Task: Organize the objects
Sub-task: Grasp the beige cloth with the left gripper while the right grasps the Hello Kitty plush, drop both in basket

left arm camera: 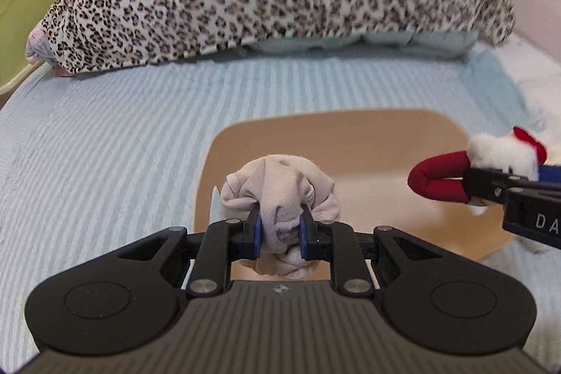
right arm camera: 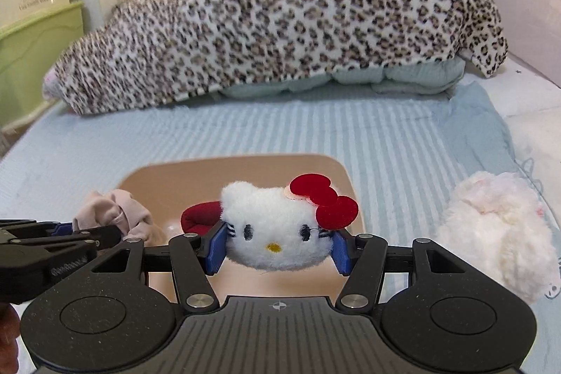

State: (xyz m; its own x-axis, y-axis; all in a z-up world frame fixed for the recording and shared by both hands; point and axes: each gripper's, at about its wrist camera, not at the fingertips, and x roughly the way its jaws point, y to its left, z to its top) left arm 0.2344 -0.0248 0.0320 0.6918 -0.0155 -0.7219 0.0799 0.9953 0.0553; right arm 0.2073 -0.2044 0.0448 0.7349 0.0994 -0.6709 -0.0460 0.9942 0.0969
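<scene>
While your left gripper (left arm camera: 279, 235) pinches the beige cloth bundle (left arm camera: 280, 191) over the tan bin (left arm camera: 350, 135), lower before letting go; your right gripper (right arm camera: 278, 251) squeezes the cat plush (right arm camera: 277, 226) above it; keep them apart.

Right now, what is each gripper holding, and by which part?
The left gripper pinches a bundled beige cloth at its middle. The right gripper clamps a white cat plush by the sides of its head.
</scene>
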